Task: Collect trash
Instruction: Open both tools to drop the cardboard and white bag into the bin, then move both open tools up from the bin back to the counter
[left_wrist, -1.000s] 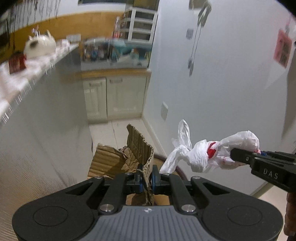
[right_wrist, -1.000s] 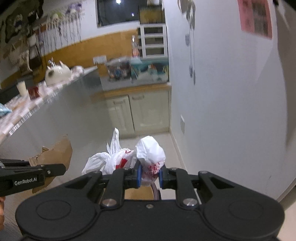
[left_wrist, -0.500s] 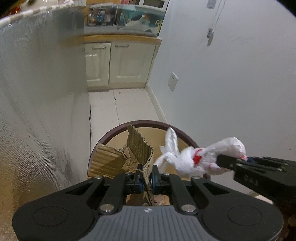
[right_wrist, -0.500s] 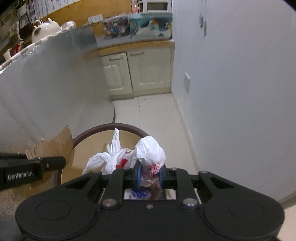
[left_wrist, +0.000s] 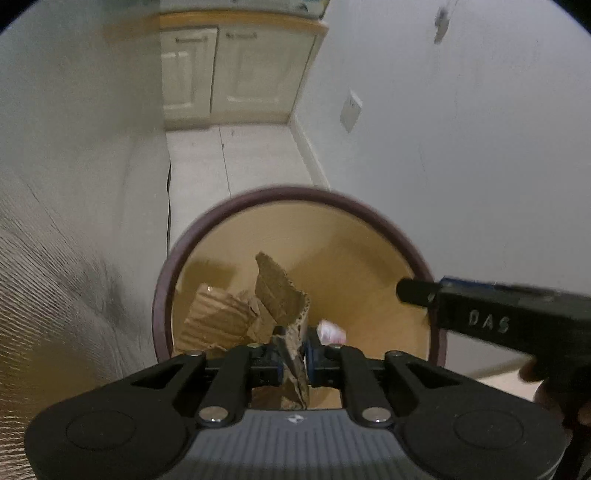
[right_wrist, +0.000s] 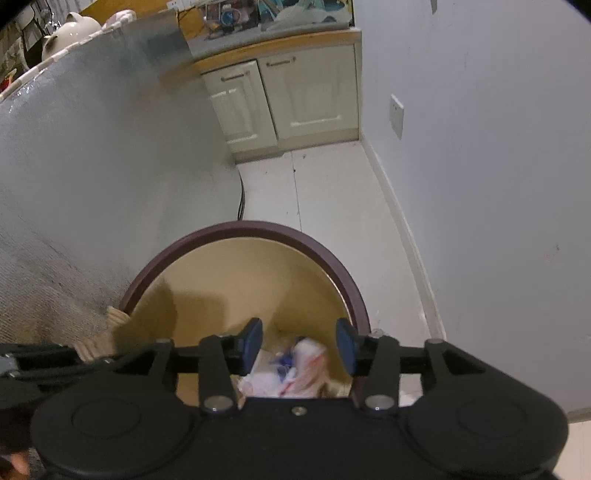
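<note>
Left tool (left_wrist: 293, 360): over the left half of the bin's mouth, pointing steeply down. Its jaws have just been opening a little, and the torn cardboard (left_wrist: 275, 295) stands between them; whether the pads press it now I cannot tell for sure, though they look slightly apart.
Cardboard: brown corrugated scrap, most of it already below the rim, one flap sticking up.
Bin (left_wrist: 280, 194): round, dark rim, tan inside, on the floor between a silvery panel and the white wall.
White bag (right_wrist: 291, 369): crumpled plastic with red print, lying low inside the bin, below the right tool; in the left view only a corner shows (left_wrist: 332, 330).
Right tool (right_wrist: 299, 345): jaws apart, just been opening, nothing pressed between the pads; the bag appears released.
Doing it well: spread the left jaws wider so the cardboard slides free, since its ragged edge could snag on a pad. Keep both tools inside the rim's circle until both pieces are clear, then lift straight up without dragging scraps out.
</note>
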